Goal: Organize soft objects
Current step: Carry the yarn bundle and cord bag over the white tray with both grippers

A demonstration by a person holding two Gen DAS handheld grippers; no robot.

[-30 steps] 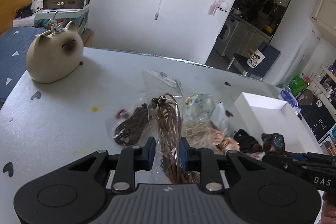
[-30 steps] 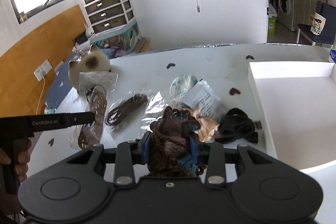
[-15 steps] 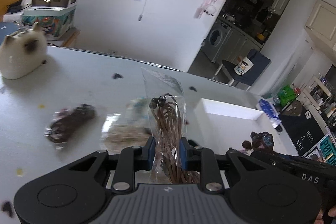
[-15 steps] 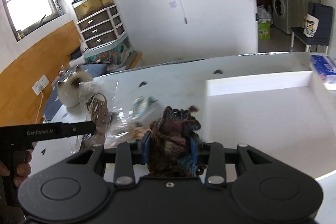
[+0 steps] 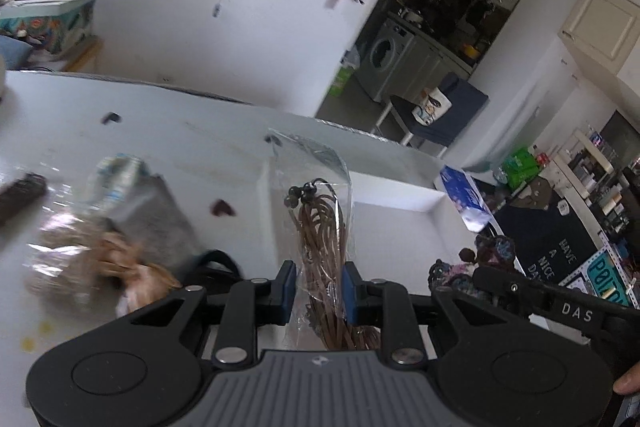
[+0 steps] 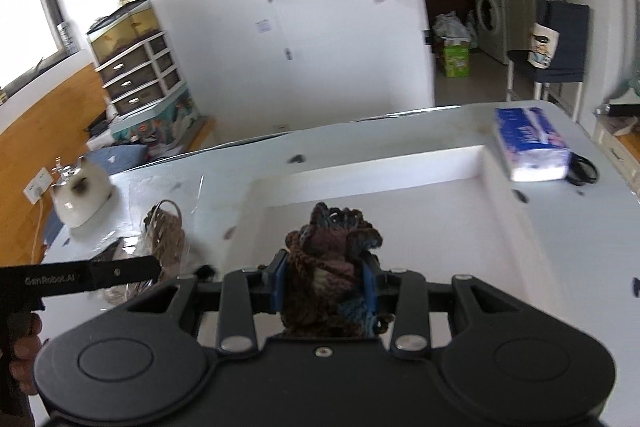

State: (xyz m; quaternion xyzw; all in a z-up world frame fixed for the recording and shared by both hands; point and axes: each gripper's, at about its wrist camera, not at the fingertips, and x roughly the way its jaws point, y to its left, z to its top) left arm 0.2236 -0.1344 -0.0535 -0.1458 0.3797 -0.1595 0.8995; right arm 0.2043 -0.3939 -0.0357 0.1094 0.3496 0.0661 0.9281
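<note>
With the shallow white tray empty, the left tool grips a clear bag of brown cord at its edge, the right tool clamps a dark knitted bundle above it, and several packets remain on the table.

Your worktop is white, dotted with small dark heart marks. Take the white tray as your landmark: it sits on the worktop, and its walls are low. Just beyond its far right corner lies a blue tissue pack, with a black ring touching the pack's right end. Left of the tray you have a loose pile of clear bags, blurred in the left view, holding light and dark cords; a black soft piece lies at the pile's near edge, close to the tray's left wall. Well to the left of the tray, a cream cat figure stands near the worktop's edge.
</note>
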